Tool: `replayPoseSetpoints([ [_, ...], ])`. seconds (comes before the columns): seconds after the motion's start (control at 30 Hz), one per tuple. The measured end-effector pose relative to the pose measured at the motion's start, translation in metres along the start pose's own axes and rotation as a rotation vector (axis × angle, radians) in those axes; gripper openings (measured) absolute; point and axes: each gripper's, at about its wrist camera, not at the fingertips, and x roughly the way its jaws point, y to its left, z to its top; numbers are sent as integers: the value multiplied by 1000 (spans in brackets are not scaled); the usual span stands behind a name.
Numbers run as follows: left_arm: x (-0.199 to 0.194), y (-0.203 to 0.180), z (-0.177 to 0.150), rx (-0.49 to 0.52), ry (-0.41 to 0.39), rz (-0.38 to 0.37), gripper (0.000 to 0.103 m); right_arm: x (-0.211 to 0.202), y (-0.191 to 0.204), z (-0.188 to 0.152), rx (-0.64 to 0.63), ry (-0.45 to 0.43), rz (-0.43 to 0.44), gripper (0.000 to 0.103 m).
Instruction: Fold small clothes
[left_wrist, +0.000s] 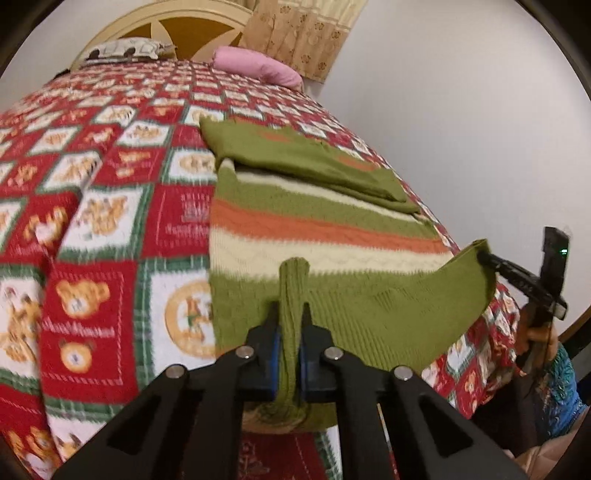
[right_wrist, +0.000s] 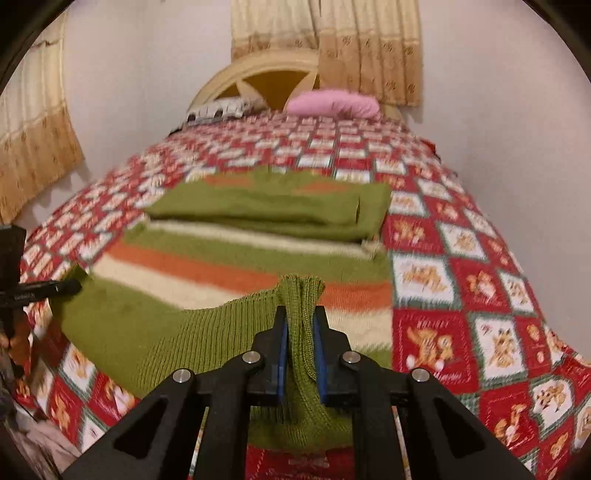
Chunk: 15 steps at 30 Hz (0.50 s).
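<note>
One striped sweater (left_wrist: 325, 236), two grippers, two pillows, one patterned bedspread (left_wrist: 110, 206), one headboard (right_wrist: 258, 77)

Sweater (left_wrist: 332, 229) hem hidden behind claws; bedspread (left_wrist: 110, 206) print blurred.

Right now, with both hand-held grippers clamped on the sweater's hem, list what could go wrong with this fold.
1. Each hand-held gripper, left and right, pinches only a bunched bit of the sweater's ribbed hem; the knit could slip out mid-lift.
2. The hem sags between the two grips, so the fold may land crooked.
3. The folded sleeves lie loose on top; carrying the hem over could drag them askew.
</note>
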Motion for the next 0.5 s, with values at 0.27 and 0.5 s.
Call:
replayPoseSetpoints([
  [0.27, 7, 7, 47, -55, -46, 51, 8, 3, -2, 32, 49, -77, -69, 12],
  [0.5, 10, 19, 87, -96, -100, 103, 8, 17, -6, 55, 61, -90, -108, 12],
])
